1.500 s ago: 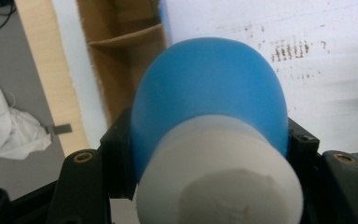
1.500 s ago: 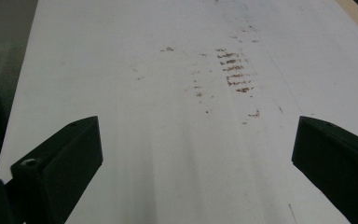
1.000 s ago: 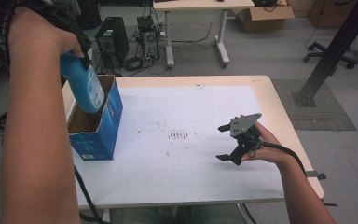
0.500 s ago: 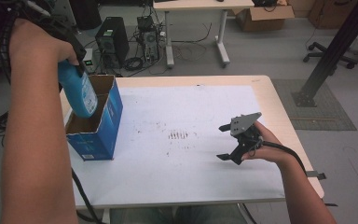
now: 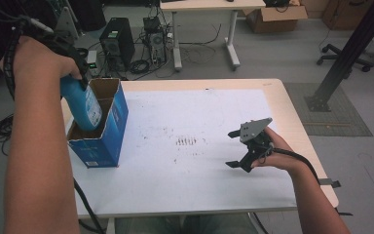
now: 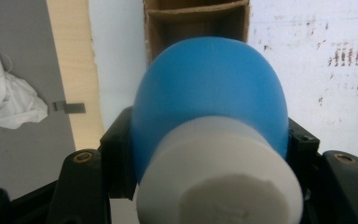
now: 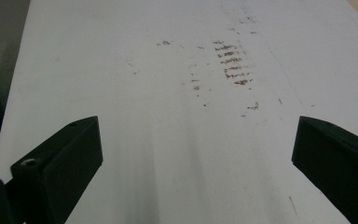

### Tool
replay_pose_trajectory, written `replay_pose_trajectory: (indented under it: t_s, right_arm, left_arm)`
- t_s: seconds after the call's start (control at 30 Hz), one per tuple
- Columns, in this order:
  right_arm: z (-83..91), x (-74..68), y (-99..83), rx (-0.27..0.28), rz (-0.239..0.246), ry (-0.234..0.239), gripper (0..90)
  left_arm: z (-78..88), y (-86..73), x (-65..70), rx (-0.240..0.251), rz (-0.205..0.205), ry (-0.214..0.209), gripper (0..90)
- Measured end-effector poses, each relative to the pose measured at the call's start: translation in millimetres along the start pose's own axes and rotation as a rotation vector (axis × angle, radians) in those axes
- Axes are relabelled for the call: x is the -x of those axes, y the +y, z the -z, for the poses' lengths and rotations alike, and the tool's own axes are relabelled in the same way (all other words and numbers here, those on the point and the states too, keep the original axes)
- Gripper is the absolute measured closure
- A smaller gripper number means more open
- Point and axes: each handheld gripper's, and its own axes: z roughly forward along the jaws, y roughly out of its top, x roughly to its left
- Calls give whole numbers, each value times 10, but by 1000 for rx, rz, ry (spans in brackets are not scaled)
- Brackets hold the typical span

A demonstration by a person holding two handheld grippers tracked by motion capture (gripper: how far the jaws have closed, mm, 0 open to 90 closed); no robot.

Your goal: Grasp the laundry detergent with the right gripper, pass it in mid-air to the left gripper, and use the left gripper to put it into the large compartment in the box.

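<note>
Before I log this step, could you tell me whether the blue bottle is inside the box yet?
Partly in: the blue bottle has its lower end below the rim of the open box, while the left claw grips its neck.

An open box [image 5: 100, 139] stands on the worktop [image 5: 195, 195] near its left edge. A bottle [image 5: 84, 105] sits partly inside the box. Well right of the box, the right hand-held gripper [image 5: 234, 148] rests on the worktop.

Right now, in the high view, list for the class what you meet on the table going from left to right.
Blue bottle held in the left gripper → blue cardboard box → dark smudge marks on the white table cover → right gripper, open, resting on the table.
</note>
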Motion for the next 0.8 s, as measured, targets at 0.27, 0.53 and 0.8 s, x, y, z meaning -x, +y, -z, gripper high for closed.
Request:
replay_pose_trajectory:
  t_s: [0.27, 0.53, 0.8]
  right_arm:
    - [-33, -1, 5, -4, 2, 5, 16]
    - [-60, -7, 7, -1, 6, 13, 16]
    - [-63, -5, 7, -3, 3, 16, 16]
  left_arm:
    - [-237, 13, -26, -20, 1, -9, 381]
    - [-456, 17, -3, -38, -3, -15, 381]
    - [-624, 12, 5, -45, -3, -23, 381]
